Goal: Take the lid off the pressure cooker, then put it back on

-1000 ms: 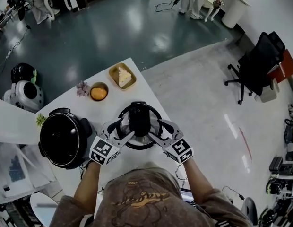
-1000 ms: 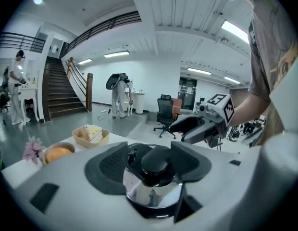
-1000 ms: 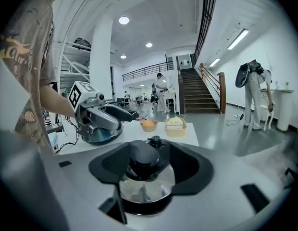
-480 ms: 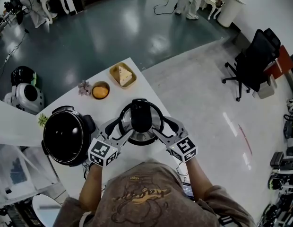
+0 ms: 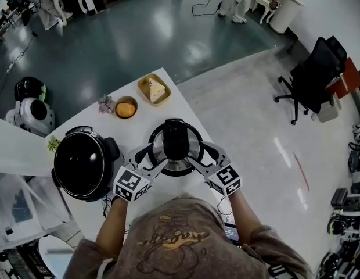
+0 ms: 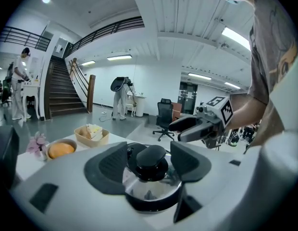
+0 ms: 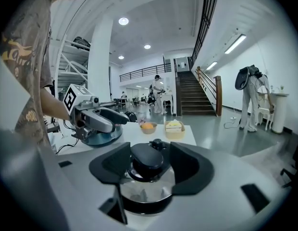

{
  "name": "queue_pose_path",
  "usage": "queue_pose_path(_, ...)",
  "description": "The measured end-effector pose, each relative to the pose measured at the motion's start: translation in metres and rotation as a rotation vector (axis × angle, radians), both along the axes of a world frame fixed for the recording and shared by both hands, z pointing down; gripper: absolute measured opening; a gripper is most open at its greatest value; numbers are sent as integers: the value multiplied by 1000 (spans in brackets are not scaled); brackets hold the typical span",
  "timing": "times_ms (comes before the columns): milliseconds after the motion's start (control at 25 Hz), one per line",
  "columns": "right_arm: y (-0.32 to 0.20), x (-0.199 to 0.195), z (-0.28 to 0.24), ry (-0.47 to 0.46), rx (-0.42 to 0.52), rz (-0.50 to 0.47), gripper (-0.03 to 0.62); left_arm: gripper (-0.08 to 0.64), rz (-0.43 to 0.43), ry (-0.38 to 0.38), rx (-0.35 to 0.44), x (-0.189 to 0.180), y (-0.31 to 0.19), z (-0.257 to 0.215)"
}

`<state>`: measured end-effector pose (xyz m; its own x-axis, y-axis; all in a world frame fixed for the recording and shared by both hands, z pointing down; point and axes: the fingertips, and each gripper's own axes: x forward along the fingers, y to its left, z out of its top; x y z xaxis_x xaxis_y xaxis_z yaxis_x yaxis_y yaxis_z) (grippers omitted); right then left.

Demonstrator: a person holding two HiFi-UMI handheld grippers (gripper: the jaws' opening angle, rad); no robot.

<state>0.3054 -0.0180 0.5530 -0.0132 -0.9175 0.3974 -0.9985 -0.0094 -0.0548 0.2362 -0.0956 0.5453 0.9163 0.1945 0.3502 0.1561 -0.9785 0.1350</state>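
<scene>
The left gripper [image 6: 150, 161] is standing with its jaws wide apart, pads flanking the black handle [image 6: 151, 157] of the lid [image 6: 150, 189]. A thin line of steel is showing between pad and handle on each side, so I am reading this as bracketing, not clamping. The right gripper [image 7: 149, 166] is coming in from the opposite side, jaws spread about as wide. The same handle is sitting between its pads, and nothing is being squeezed that I can see.

Over the last second essentially nothing is changing. Both grippers are keeping the same stance around the handle, and their jaw spread is holding. The lid is sitting at the same offset from the orange-filled bowl [image 5: 126, 107] and the tray [image 5: 155, 90]. Only the head view's framing is drifting.

The lid is sitting on the white table [image 5: 136, 129] directly ahead of the person, just right of a large black round appliance [image 5: 81, 164]. It is resting on a dark band [image 7: 144, 207] that I am taking for the pressure cooker body, so it is looking seated. My judgement is that removal is not yet under way. The person is pausing at the grasp, and the jaws need closing before any twist or lift.

The marker cubes [image 5: 131, 185] are carrying black-and-white square codes, no letters. The shirt print [image 5: 171, 237] is a script I cannot read. No brand is showing on lid, handle or appliance.
</scene>
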Motion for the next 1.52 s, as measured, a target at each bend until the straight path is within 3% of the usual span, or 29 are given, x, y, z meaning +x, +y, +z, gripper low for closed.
queue_pose_path(600,-20,2,54,32,-125,-186,253,285,148,-123,98,27,15,54)
queue_pose_path(880,-28,0,62,25,-131,-261,258,285,189,-159,119,37,18,71)
queue_pose_path(1200,-38,-9,66,32,-137,-376,264,272,250,-165,138,41,25,78)
queue_pose_path(1520,-41,-11,69,33,-139,-390,267,267,277,-165,127,47,24,84)
